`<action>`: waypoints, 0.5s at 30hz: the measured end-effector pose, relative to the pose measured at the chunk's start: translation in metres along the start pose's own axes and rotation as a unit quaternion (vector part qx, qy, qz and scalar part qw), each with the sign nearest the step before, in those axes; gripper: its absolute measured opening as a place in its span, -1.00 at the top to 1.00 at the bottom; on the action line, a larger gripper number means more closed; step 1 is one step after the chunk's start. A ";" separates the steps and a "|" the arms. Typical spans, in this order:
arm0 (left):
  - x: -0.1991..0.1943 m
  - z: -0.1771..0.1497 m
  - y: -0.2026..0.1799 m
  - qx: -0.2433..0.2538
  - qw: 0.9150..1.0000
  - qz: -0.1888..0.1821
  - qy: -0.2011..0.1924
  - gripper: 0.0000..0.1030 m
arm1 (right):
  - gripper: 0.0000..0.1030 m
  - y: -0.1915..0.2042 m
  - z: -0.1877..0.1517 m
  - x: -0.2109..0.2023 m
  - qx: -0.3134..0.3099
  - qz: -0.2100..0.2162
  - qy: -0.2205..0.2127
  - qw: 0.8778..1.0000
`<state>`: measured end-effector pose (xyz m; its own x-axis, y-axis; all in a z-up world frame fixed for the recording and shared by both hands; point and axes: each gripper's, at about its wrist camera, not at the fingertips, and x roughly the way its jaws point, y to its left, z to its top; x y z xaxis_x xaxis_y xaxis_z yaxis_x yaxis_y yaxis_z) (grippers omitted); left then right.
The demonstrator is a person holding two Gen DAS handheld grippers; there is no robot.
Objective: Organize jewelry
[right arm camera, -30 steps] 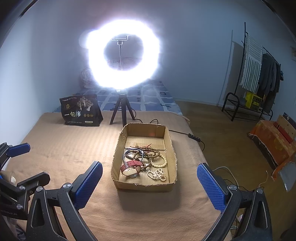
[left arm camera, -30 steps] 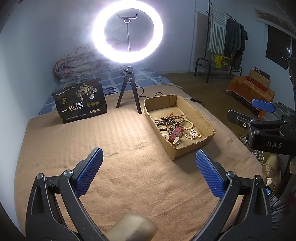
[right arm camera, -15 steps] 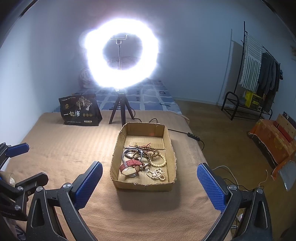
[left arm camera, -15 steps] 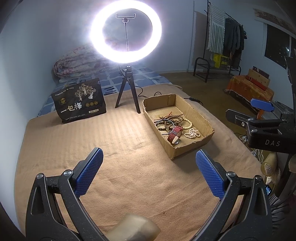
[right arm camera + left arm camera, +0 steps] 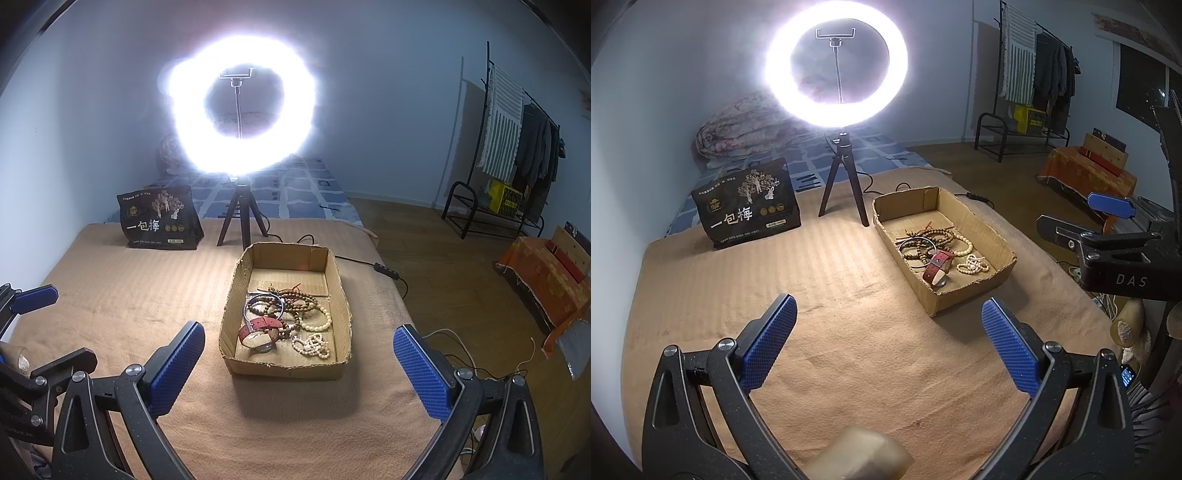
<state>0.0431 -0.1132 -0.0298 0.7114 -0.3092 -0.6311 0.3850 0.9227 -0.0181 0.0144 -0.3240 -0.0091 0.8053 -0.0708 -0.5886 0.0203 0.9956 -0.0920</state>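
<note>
A shallow cardboard box (image 5: 231, 306) sits on the tan blanket and also shows in the left wrist view (image 5: 971, 299). In it lie a red-strap watch (image 5: 260, 328), brown wooden bead bracelets (image 5: 295, 297), a cream bead bracelet (image 5: 317, 321), a small white bead string (image 5: 310, 345) and a metal bangle (image 5: 264, 306). My right gripper (image 5: 297, 365) is open and empty, just in front of the box. My left gripper (image 5: 886, 343) is open and empty, above bare blanket to the left of the box.
A lit ring light on a black tripod (image 5: 242, 221) stands behind the box. A black snack bag (image 5: 159, 218) stands at the back left. A cable (image 5: 369, 264) runs off the bed's right edge. A clothes rack (image 5: 506, 147) is far right.
Both views have shifted slightly; the box sits a little lower and nearer in the right wrist view. Both grippers stay open and empty.
</note>
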 end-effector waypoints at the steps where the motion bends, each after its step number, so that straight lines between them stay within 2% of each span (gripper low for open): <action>1: 0.000 0.000 0.000 -0.001 1.000 0.000 0.000 -0.98 | -0.99 0.000 0.000 0.000 0.000 0.000 0.000 1.000; 15: 0.000 -0.001 0.000 0.000 1.000 0.000 0.000 -0.98 | -0.99 0.000 0.000 0.000 0.000 0.000 0.000 1.000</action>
<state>0.0426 -0.1135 -0.0303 0.7115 -0.3091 -0.6311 0.3851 0.9227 -0.0177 0.0146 -0.3240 -0.0089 0.8049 -0.0702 -0.5892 0.0197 0.9956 -0.0917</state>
